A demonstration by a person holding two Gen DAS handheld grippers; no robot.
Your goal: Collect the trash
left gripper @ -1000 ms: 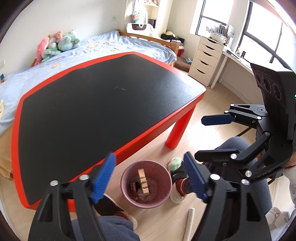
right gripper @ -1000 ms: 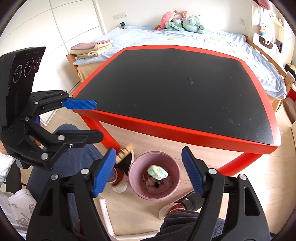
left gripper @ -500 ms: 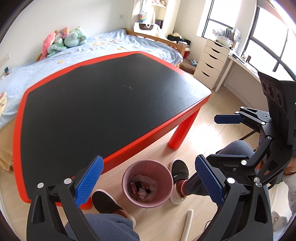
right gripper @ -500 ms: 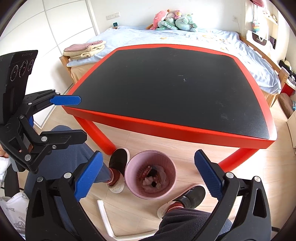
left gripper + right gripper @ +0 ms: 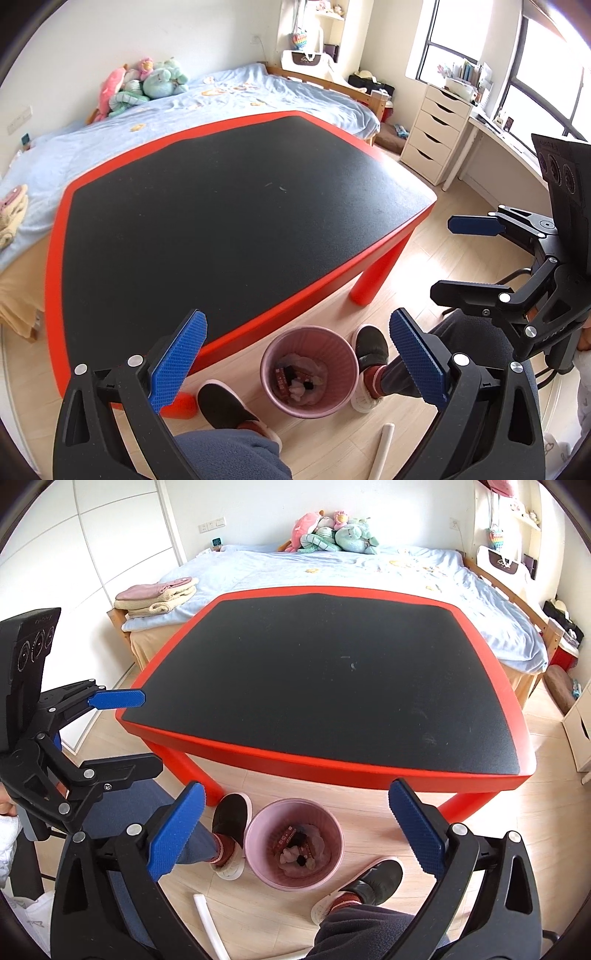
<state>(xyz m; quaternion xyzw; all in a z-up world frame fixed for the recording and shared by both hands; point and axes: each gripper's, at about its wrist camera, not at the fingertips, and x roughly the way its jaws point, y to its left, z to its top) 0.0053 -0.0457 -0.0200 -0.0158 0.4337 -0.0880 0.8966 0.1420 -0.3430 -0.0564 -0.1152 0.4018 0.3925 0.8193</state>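
A pink ribbed waste bin [image 5: 308, 371] stands on the wood floor in front of the red table [image 5: 122, 164], between the person's feet. It holds several pieces of trash [image 5: 295, 378], and it also shows in the right wrist view [image 5: 293, 843]. My left gripper [image 5: 299, 363] is open and empty, held above the bin. My right gripper [image 5: 295, 836] is open and empty, also above the bin. Each gripper shows in the other's view, the right one [image 5: 465, 258] at the right, the left one [image 5: 122, 731] at the left. The black table top [image 5: 332, 672] is bare.
The person's slippered feet [image 5: 369, 365] [image 5: 225, 406] flank the bin. A white tube [image 5: 210, 923] lies on the floor near the chair. A bed [image 5: 332, 568] with plush toys stands behind the table. White drawers [image 5: 436, 140] and a desk stand at the right.
Both grippers opened wide and let go of trash, which dropped into the bin. Both then rose and pulled back, so more of the table top shows.
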